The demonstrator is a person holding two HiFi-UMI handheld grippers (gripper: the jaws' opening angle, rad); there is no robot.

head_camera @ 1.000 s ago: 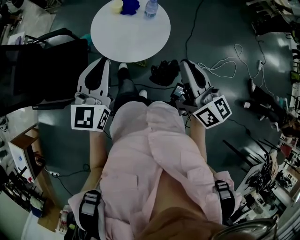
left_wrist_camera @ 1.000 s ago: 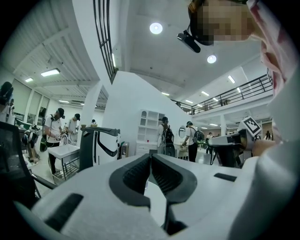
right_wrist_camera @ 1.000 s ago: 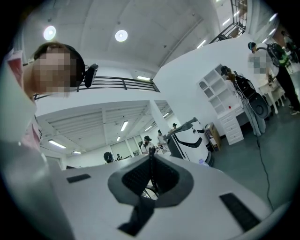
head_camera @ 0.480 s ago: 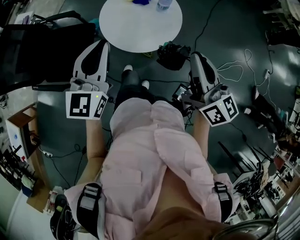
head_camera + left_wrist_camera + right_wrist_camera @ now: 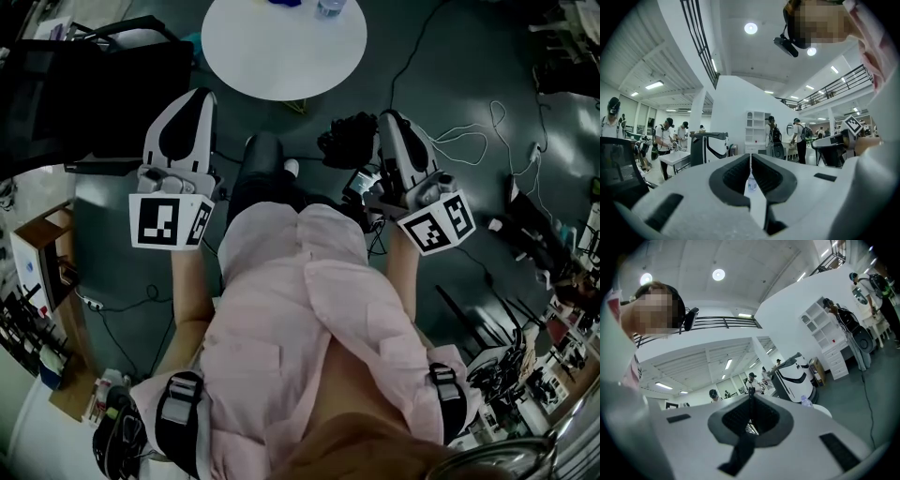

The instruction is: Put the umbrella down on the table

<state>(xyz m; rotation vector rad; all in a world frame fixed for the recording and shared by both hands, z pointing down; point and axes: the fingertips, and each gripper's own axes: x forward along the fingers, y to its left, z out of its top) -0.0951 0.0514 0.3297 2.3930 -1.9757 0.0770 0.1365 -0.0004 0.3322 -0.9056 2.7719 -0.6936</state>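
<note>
No umbrella can be made out for certain in any view. The white round table (image 5: 281, 47) stands ahead, with a blue thing (image 5: 286, 3) and a clear bottle (image 5: 328, 7) at its far side. My left gripper (image 5: 192, 94) is held level, short of the table's left edge; its jaws are shut with nothing in them (image 5: 750, 156), and the bottle (image 5: 751, 183) shows past them. My right gripper (image 5: 389, 115) is level at the right, shut and empty (image 5: 751, 392). The table's rim (image 5: 821, 410) and the bottle (image 5: 805, 401) lie to its right.
A black crumpled bundle (image 5: 349, 139) lies on the floor beside the right gripper. A black chair (image 5: 84, 94) stands at the left, and cables (image 5: 450, 131) trail over the floor at the right. People and a white-and-black machine (image 5: 710, 145) stand further off.
The table has slid towards the top of the head view and both grippers have come nearer to it. The left gripper has risen a little. Both stay shut.
</note>
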